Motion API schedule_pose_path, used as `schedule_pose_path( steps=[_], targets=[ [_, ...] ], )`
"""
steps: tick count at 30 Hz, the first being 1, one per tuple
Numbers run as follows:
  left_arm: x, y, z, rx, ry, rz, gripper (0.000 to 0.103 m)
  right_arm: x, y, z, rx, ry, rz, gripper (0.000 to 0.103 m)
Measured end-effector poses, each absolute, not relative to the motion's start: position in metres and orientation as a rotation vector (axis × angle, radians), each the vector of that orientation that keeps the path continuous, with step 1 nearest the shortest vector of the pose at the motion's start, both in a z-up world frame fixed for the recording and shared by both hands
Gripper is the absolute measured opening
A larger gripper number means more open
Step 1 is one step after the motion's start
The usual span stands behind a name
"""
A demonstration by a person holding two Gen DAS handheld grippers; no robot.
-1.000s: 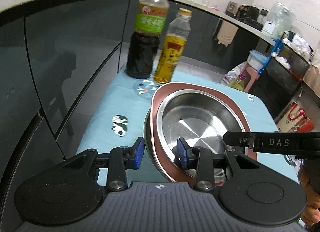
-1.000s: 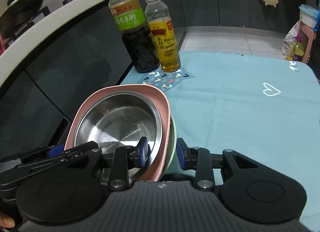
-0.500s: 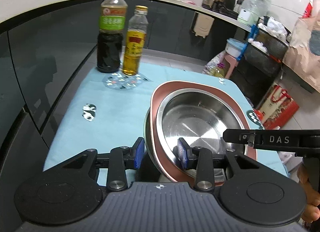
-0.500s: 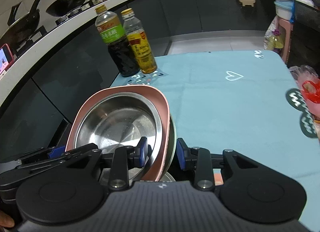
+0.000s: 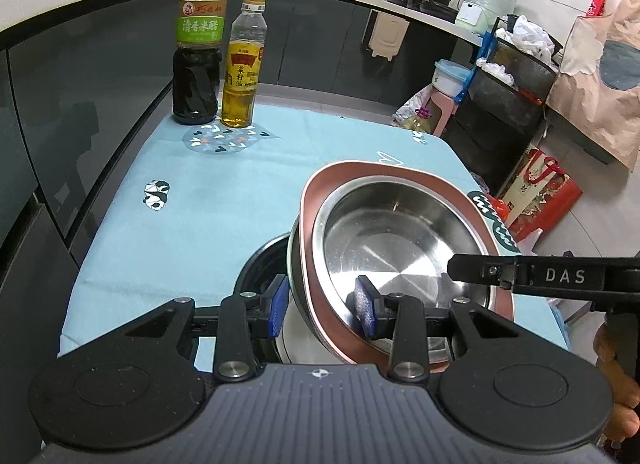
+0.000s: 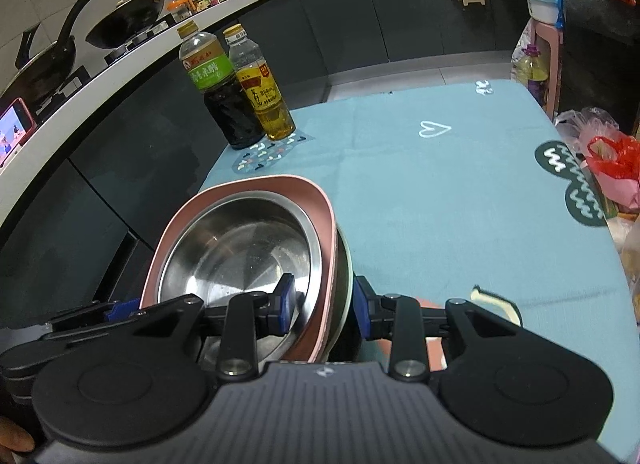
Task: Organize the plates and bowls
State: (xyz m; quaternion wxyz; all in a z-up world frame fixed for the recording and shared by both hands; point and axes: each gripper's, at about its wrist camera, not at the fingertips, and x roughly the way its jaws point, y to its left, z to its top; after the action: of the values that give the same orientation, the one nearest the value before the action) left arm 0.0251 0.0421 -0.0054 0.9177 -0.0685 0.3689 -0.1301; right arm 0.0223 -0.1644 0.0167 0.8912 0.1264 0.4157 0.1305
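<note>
Held stack: a steel bowl (image 5: 396, 248) is sitting inside a pink plate (image 5: 320, 188), with a further steel dish (image 5: 294, 260) nested beneath; the stack is hanging tilted above the near end of the blue tablecloth (image 5: 224, 200).
Left gripper (image 5: 322, 308): its jaws are pinching the stack's near-left rim, one blue pad inside the steel bowl, the other outside against the lower dish.
Right gripper (image 6: 323, 306): its jaws are pinching the opposite rim in the same way, one pad inside the bowl, one outside.
Below the stack: a dark round vessel (image 5: 260, 268) is showing on the cloth just under the left edge; its kind cannot be told.
Count, dishes in stack: three layers are showing at the rim; whether more are hidden cannot be told.
Count, bottles: two are standing upright and side by side at the far corner, a dark vinegar bottle (image 5: 198, 48) and an oil bottle (image 5: 242, 64).
Count, grippers: two, each gripping the stack.
Person: a hand (image 5: 618, 380) is showing behind the right gripper.
</note>
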Motion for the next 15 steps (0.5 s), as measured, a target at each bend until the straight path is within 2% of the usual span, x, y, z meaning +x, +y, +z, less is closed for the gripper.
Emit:
schedule_pose_path(
  steps=[15],
  targets=[
    [0.018,0.052,-0.029,-0.152,0.828,-0.228,0.033,0.021,-0.153,-0.004,0.24,0.912,0.285,0.021]
  ],
)
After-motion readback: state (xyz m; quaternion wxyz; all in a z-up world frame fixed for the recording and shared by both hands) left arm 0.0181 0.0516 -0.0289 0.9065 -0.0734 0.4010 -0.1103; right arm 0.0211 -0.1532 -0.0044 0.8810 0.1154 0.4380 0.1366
